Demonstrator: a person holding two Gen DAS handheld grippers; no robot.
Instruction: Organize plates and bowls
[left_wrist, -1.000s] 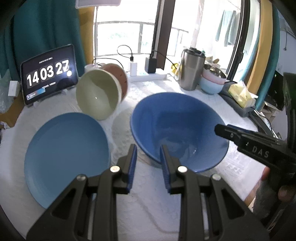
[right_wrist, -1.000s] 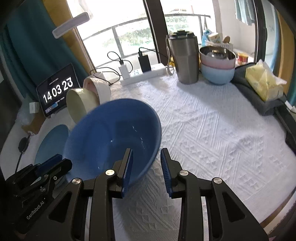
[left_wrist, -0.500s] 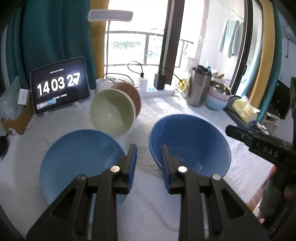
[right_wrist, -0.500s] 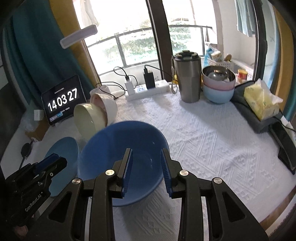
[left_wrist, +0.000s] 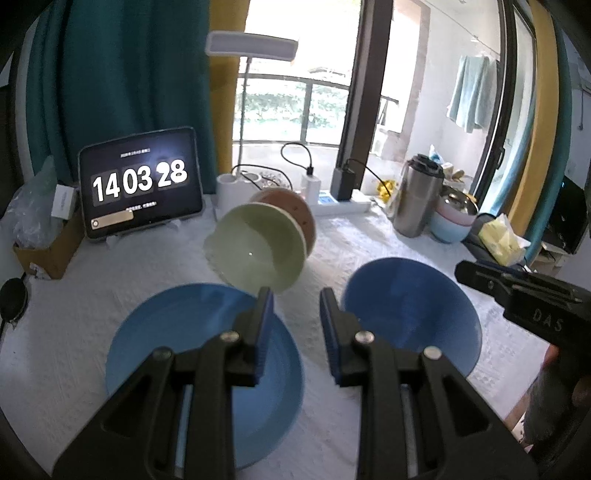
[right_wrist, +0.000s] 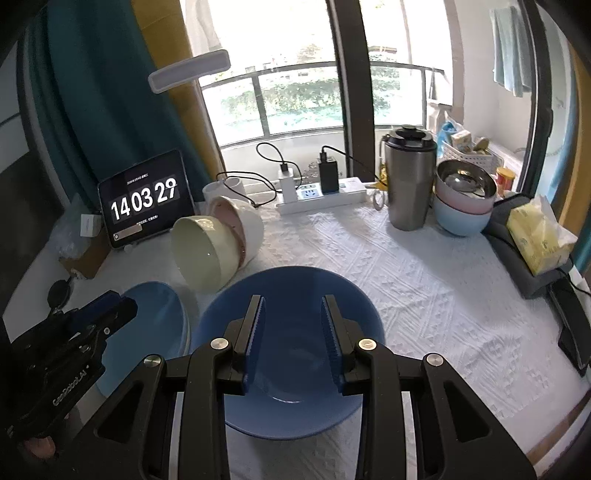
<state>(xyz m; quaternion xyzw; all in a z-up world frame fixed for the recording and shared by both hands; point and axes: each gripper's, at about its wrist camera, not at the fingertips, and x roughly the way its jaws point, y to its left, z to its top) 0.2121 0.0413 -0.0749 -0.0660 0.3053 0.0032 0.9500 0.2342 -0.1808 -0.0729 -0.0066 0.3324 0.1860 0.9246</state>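
A large blue bowl (right_wrist: 291, 291) stands upright on the white tablecloth, and my right gripper (right_wrist: 291, 302) hovers above it, open and empty. To its left lies a flat blue plate (left_wrist: 177, 332); my left gripper (left_wrist: 295, 295) hangs open over the gap between plate and bowl (left_wrist: 410, 306), holding nothing. Behind them a pale green bowl (left_wrist: 255, 251) leans on its side, nested in a pink bowl (left_wrist: 295, 210). Each gripper shows in the other's view: the right gripper (left_wrist: 517, 291) at the right edge, the left gripper (right_wrist: 92, 321) at the lower left, over the plate (right_wrist: 155, 317).
A tablet clock (left_wrist: 140, 188) stands at the back left beside a cardboard box (left_wrist: 44, 251). At the back are a lamp base (left_wrist: 232, 192), a power strip (right_wrist: 321, 195) with cables, a steel tumbler (right_wrist: 406, 184) and stacked bowls (right_wrist: 461, 206). A yellow tissue pack (right_wrist: 539, 236) lies at the right.
Both grippers have risen and drawn back from the blue bowl, which now looks smaller and lower in both views. The bowls and plate stay in place.
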